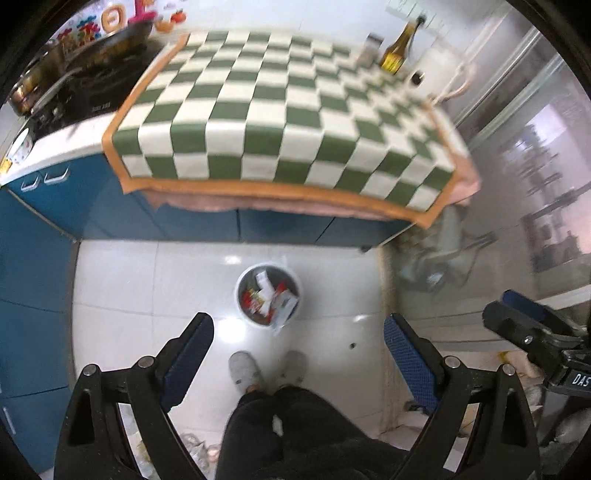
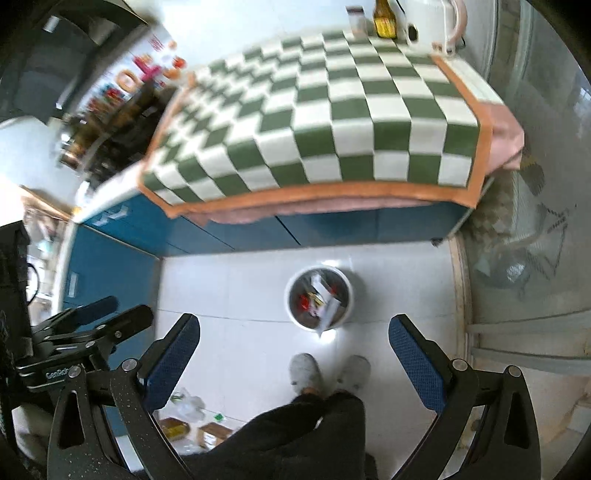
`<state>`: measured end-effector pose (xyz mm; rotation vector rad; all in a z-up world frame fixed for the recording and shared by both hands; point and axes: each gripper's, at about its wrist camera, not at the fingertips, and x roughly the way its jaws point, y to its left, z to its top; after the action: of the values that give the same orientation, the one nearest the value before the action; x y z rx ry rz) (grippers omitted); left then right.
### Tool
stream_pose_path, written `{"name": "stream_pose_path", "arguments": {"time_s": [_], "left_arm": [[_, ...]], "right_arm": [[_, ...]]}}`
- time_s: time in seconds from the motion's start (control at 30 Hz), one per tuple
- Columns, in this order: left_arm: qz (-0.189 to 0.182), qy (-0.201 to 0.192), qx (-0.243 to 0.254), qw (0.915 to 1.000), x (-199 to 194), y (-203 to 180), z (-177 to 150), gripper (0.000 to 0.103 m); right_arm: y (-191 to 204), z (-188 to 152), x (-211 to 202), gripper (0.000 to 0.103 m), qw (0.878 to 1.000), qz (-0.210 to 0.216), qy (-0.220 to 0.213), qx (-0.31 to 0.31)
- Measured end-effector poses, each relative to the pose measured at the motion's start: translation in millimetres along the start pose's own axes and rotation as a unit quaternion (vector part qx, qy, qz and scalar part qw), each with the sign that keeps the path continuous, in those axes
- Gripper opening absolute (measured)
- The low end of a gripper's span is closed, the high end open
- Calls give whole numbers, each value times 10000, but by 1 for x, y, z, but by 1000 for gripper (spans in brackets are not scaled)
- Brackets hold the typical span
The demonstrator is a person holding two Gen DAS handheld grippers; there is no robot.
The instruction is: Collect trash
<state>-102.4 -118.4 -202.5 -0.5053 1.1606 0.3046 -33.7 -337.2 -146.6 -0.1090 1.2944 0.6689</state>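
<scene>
Left wrist view looks down over a counter (image 1: 85, 136) with blue cabinet fronts, most of its top covered by a green-and-cream checkered cloth (image 1: 280, 110) with an orange border that hangs a little over the near edge. Below it the white tiled floor (image 1: 122, 295) fills the near half of the frame. At the far left of the counter sits a dark stove with a pan (image 1: 74, 74), and at the far right corner stand an amber bottle (image 1: 399, 48) and a small jar, with a white kettle (image 2: 432, 22) beside them in the right wrist view.

On the floor, just in front of the cabinets, stands a round white trash bin (image 1: 268, 293). It holds crumpled wrappers (image 1: 273, 299), red and white, and one pale piece pokes over its near rim. A person's dark trouser legs and two grey slippers (image 1: 245, 369) are just near of the bin, toes pointing at it.

Near left on the floor in the right wrist view lie more bits of litter (image 2: 186, 404): a clear plastic bag and some brownish packets, well apart from the bin.

Both tools are spread wide and carry nothing. The left gripper (image 1: 298, 332) frames the bin and slippers between its blue pads, and the right gripper (image 2: 293, 332) does the same from slightly further right. Each camera also catches the other tool at the frame's edge: its blue-tipped fingers look parted there too.
</scene>
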Motion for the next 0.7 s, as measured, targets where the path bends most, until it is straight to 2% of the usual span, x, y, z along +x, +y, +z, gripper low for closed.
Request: {"name": "stream_pose_path", "arguments": {"time_s": [0.13, 0.33, 0.4, 0.43, 0.7], "left_arm": [[-394, -191, -39, 9990, -42, -5, 1, 94], [-639, -431, -44, 9970, -89, -9, -8, 94], [-709, -495, -41, 9962, -99, -9, -12, 97], [-724, -546, -45, 9959, -104, -10, -14, 103], [-766, -689, -253, 9944, -122, -6, -27, 103]], "right_arm": [[15, 3, -46, 103, 9990, 422, -97, -56], [32, -5, -86, 103, 9969, 761, -143, -163], [35, -10, -90, 103, 9964, 818, -139, -196], [38, -12, -94, 103, 9960, 852, -124, -234], [44, -22, -102, 103, 9944, 1012, -55, -285]]}}
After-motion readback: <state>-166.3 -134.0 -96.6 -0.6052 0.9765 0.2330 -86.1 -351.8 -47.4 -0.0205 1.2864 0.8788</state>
